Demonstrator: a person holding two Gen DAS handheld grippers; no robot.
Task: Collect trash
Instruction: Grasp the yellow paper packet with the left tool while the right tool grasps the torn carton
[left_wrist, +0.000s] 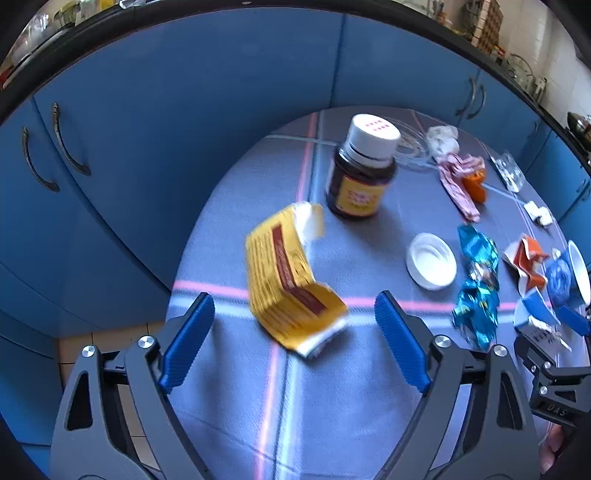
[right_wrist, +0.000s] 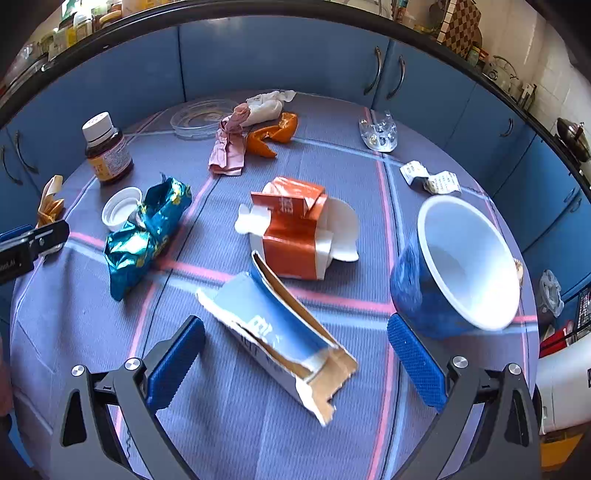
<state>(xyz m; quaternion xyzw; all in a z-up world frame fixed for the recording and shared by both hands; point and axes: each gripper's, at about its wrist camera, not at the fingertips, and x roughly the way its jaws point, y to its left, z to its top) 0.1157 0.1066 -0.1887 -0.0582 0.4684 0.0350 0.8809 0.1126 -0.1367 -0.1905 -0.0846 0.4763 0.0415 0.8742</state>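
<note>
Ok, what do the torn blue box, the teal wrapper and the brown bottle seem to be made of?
Torn blue box: thin cardboard, printed blue outside; the ragged tear shows raw brown board. Teal wrapper: probably metallised plastic film, since it is glossy, with sharp creases and bright glints. Brown bottle: translucent amber, glass or plastic, which I cannot tell apart; its white cap looks like matte plastic.

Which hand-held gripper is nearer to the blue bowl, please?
Right. The right hand-held gripper has the blue bowl just past its right finger; the left hand-held gripper frames the yellow box, with the bowl at that view's far right edge.
</note>
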